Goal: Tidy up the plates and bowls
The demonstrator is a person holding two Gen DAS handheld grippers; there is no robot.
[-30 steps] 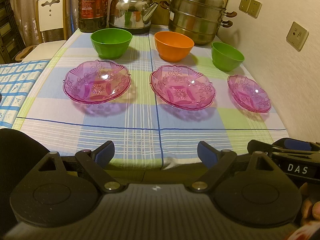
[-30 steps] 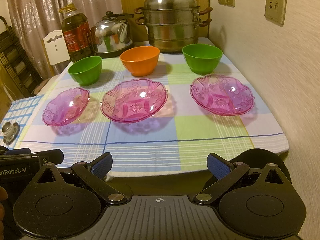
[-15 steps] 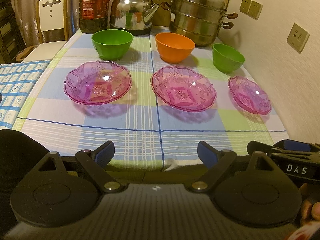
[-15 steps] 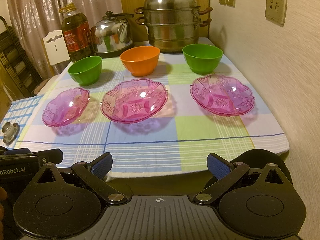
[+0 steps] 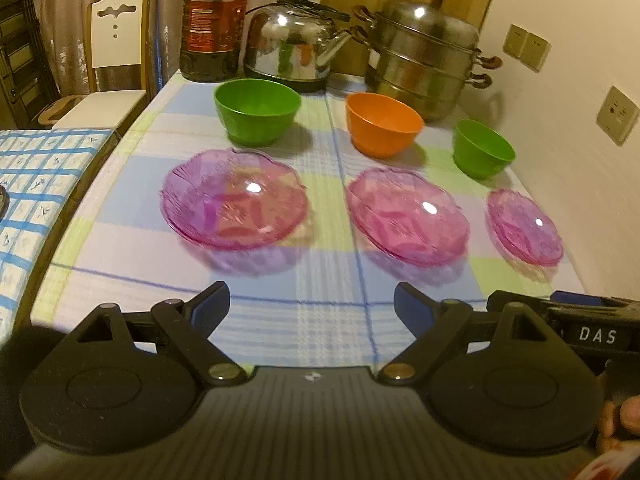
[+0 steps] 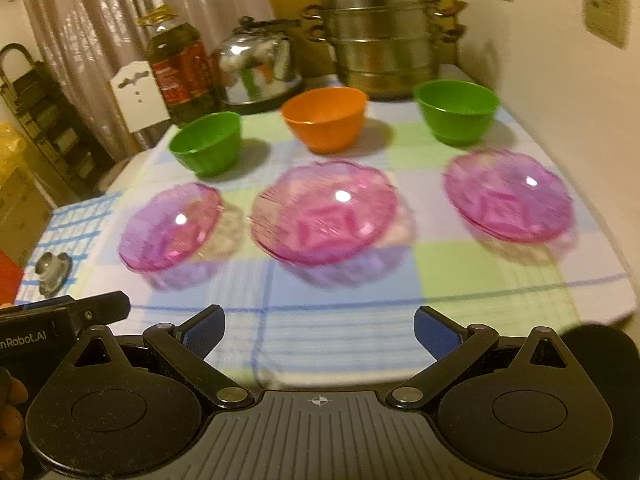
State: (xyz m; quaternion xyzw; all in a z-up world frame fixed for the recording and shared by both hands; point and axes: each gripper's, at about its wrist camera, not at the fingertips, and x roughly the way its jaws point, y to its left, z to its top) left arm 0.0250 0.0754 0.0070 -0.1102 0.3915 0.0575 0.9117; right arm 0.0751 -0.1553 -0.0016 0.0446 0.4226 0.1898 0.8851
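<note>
The bench [image 5: 120,236], draped in a checked blue, green and white cloth, carries two rows of dishes, and its near edge runs just ahead of both claws. The left claw [image 5: 312,306] hovers over that near edge with its blue-padded fingers spread wide and nothing between them; the right claw [image 6: 319,330] is likewise wide and empty, just beside the left one. In the nearer row sit three translucent pink scalloped glass plates, all resting flat with their hollows upward: the left pink plate [image 5: 235,199], the middle pink plate [image 5: 408,216] and the right pink plate [image 5: 525,226], each apart from its neighbour with bare cloth between. Being round, they show no long axis. Behind them stand three plastic bowls, mouths up: a left green bowl [image 5: 257,110], an orange bowl [image 5: 383,124] and a smaller-looking right green bowl [image 5: 483,153] near the right wall [image 5: 580,184]. A strip of open cloth lies between the plates and the near edge. Along the far edge stand a dark oil bottle with a red label [image 5: 214,20], a shiny steel kettle [image 5: 292,46] and a stacked steel steamer pot [image 5: 424,54]. To the left, a white chair [image 5: 114,32] stands beyond the bench's left edge.
</note>
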